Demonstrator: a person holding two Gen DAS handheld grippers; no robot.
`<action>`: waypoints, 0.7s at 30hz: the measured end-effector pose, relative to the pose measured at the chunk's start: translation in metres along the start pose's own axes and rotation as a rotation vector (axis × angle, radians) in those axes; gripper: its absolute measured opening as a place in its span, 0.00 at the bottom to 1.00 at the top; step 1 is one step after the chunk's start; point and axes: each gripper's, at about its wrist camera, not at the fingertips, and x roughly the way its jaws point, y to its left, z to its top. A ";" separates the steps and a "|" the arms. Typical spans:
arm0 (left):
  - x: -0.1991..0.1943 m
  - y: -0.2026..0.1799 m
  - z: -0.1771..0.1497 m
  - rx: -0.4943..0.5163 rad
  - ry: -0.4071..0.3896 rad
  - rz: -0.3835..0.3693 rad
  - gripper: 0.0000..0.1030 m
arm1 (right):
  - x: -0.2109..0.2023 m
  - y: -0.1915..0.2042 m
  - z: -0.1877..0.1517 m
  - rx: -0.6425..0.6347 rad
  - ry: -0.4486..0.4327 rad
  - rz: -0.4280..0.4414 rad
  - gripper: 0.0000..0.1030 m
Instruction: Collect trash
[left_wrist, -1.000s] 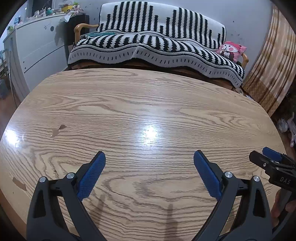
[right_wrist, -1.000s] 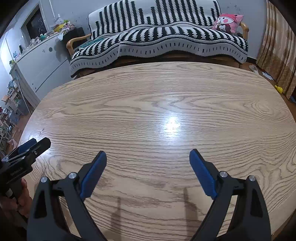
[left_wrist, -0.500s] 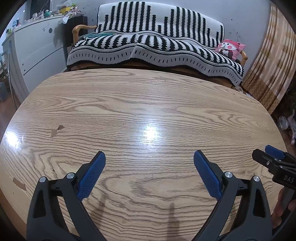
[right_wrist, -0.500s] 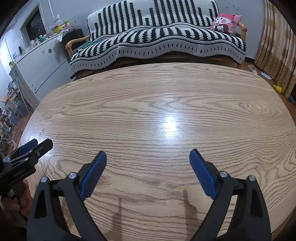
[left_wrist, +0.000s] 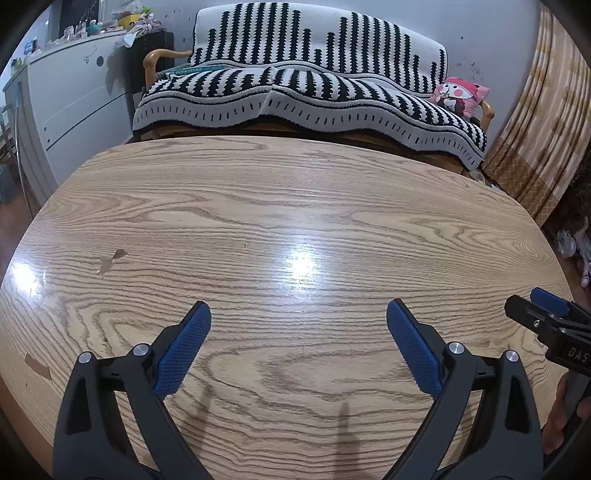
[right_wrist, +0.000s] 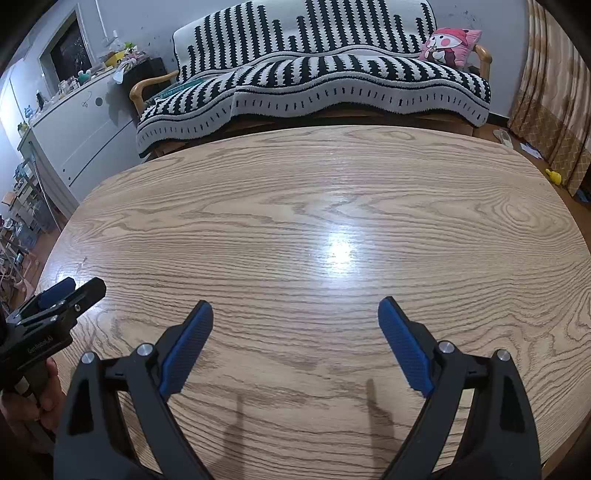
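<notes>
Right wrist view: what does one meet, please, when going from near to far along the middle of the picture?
right gripper, open → wooden table with a bright glare spot → striped blanket on the sofa → grey wall.

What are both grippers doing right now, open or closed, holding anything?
Left gripper: open, holding nothing, above the table.
Right gripper: open, holding nothing.

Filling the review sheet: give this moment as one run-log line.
left gripper: open, empty | right gripper: open, empty | both over wooden table | trash: none visible
</notes>
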 end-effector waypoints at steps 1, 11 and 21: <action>0.000 0.000 0.000 0.001 0.000 0.002 0.90 | 0.000 0.001 0.001 0.001 0.000 0.000 0.85; -0.002 -0.005 -0.002 0.021 -0.013 0.014 0.90 | 0.001 0.001 0.002 0.007 0.002 -0.005 0.85; -0.007 -0.005 0.000 0.012 -0.023 0.016 0.90 | -0.004 -0.001 0.001 0.001 -0.009 -0.017 0.85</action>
